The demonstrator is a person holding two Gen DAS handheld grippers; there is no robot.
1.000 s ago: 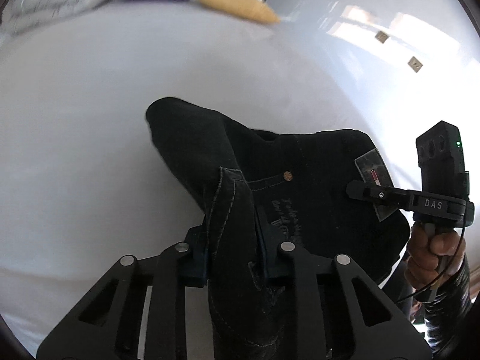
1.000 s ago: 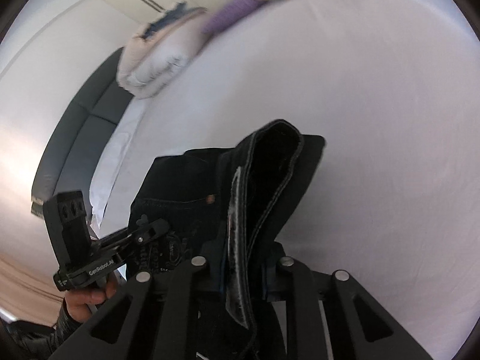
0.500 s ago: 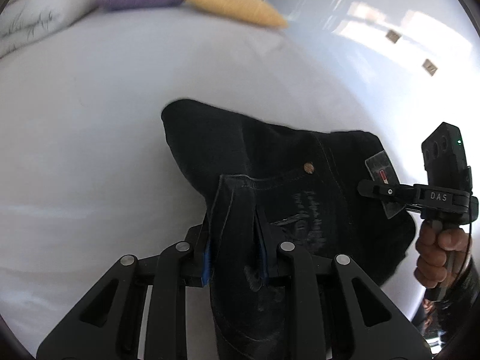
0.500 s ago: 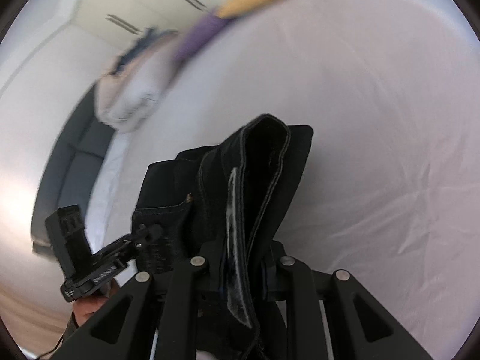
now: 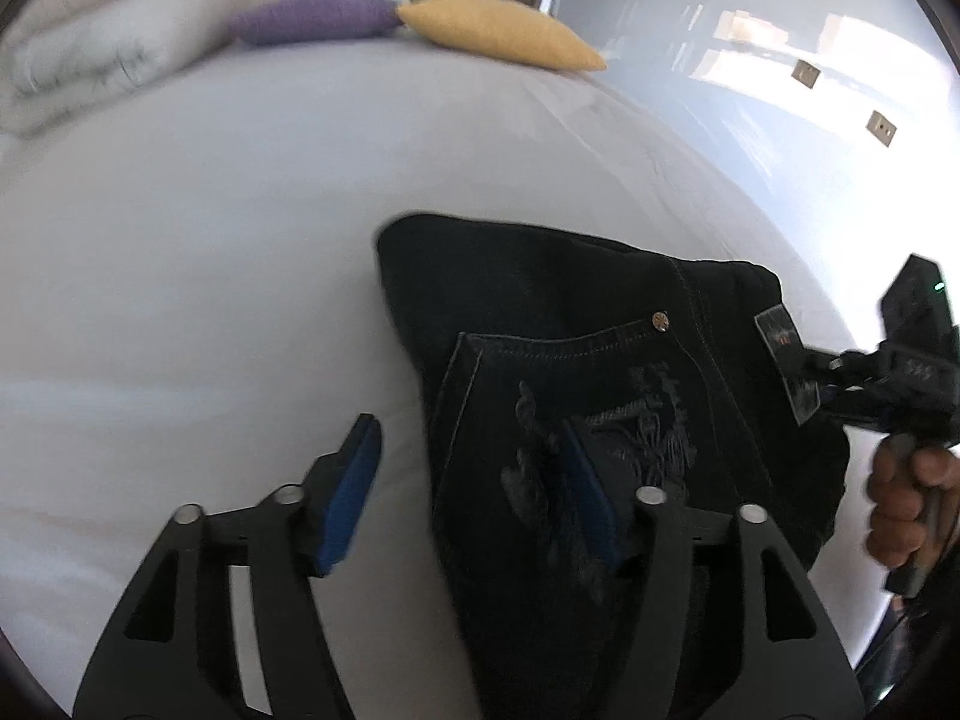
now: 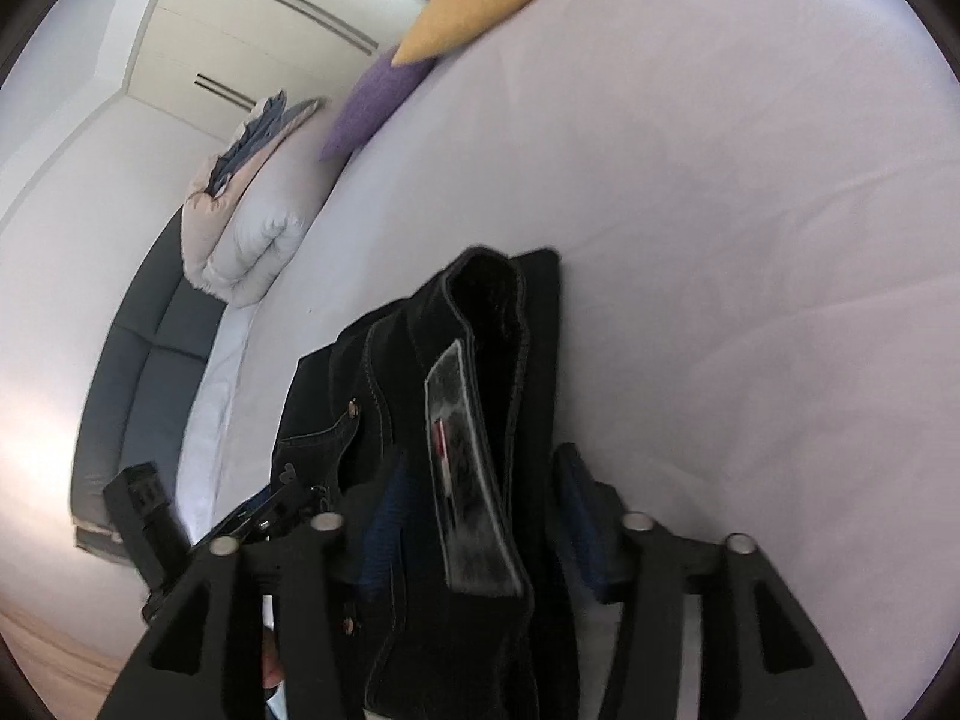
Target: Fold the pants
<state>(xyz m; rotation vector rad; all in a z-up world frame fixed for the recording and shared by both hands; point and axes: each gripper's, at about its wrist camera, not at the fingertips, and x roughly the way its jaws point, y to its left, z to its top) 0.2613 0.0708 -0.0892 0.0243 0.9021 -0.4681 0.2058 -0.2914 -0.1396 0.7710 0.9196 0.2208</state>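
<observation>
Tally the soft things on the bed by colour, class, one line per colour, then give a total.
Black pants: 1
Purple cushion: 1
Yellow cushion: 1
White folded duvet: 1
Total: 4

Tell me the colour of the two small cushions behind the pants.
One purple cushion, one yellow cushion; clearest in the left wrist view.

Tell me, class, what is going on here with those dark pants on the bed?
A person with a gripper in each hand is folding black pants on a white bed. The left gripper is open, one finger on the sheet and the other over the denim. The right gripper is also open, with the waistband and its label standing loosely between its fingers.
</observation>
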